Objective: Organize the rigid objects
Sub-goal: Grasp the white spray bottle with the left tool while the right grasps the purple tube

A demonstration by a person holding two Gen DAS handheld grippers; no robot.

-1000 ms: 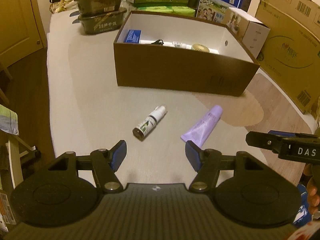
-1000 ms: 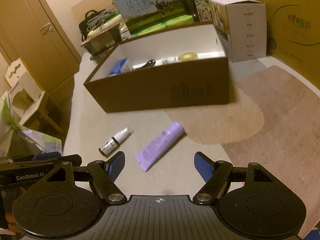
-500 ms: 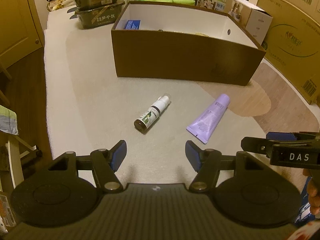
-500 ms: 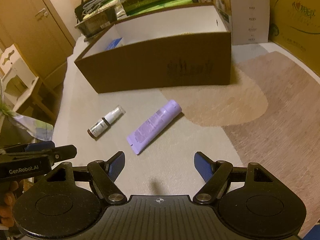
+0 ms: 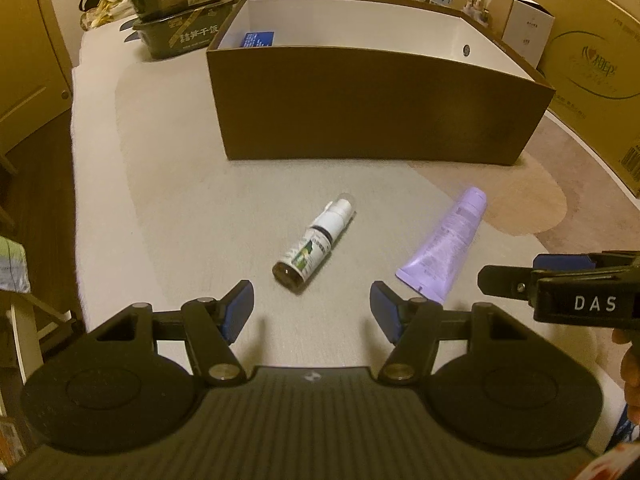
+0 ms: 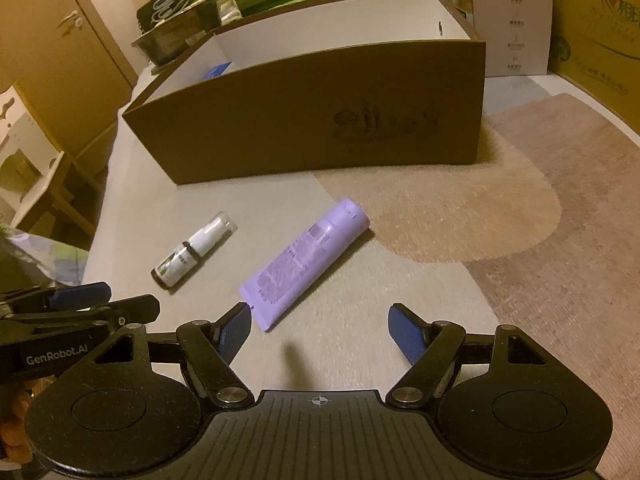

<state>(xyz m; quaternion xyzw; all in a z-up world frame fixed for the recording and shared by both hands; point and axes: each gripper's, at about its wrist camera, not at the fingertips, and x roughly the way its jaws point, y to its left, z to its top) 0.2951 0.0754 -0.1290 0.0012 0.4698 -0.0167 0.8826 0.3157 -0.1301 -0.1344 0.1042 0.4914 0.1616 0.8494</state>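
We count two loose things on the counter (image 5: 168, 184): one small spray bottle (image 5: 313, 245) with a dark glass body, green label and clear cap, and one lilac tube (image 5: 446, 245), both lying on their sides, near each other but apart, in front of one large brown box (image 5: 376, 112) with a white inside. In that box we can make out only one blue packet (image 5: 258, 39) against the far left corner; the near wall hides the rest of its floor. We hold two tongs: the left tongs (image 5: 312, 307) stand open with nothing between their blue pads, hovering just short of the bottle's dark base, and the right tongs (image 6: 320, 326) are likewise open and empty, their left pad just beside the tube's flat crimped end, though we cannot tell whether it touches. In the right wrist view the tube (image 6: 304, 266) points its cap toward the box and the bottle (image 6: 194, 249) lies to its left. Behind the box we see two dark food trays (image 5: 180, 20) stacked one on the other, and several cartons (image 5: 592, 64) to the right
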